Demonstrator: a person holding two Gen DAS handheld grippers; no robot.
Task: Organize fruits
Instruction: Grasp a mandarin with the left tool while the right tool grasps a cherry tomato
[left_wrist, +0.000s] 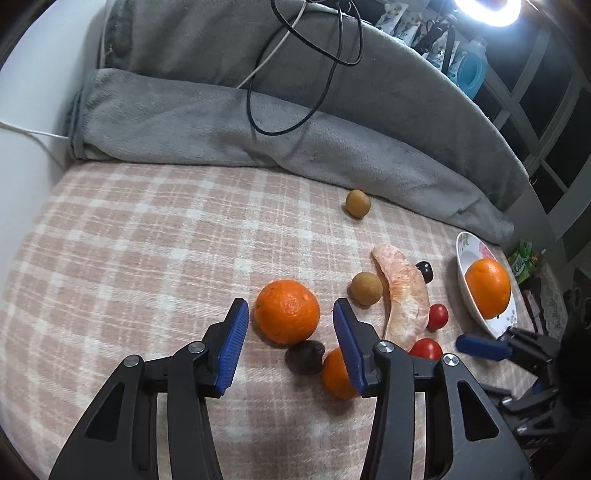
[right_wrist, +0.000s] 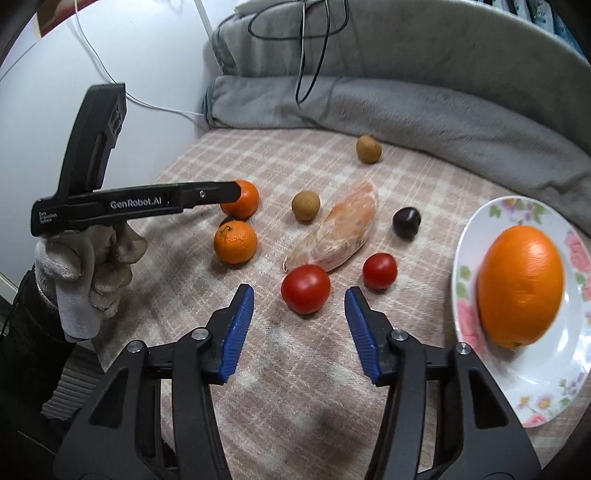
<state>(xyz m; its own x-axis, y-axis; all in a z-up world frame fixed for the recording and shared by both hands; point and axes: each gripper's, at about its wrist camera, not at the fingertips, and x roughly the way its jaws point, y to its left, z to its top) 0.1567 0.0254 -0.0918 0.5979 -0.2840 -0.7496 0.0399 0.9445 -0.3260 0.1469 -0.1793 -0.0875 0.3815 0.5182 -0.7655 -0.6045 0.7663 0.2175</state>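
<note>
My left gripper is open, its blue fingers on either side of a mandarin on the plaid blanket. A second mandarin and a dark fruit lie just below it. My right gripper is open and empty, with a large red tomato between its fingertips. A small tomato, a pomelo segment, a dark chestnut and two brown longans lie beyond. A flowered plate at right holds a big orange.
The fruits lie on a pink plaid blanket. A rolled grey blanket with black cables runs along the back. A white wall stands at the left. A blue bottle and a window are at the far right.
</note>
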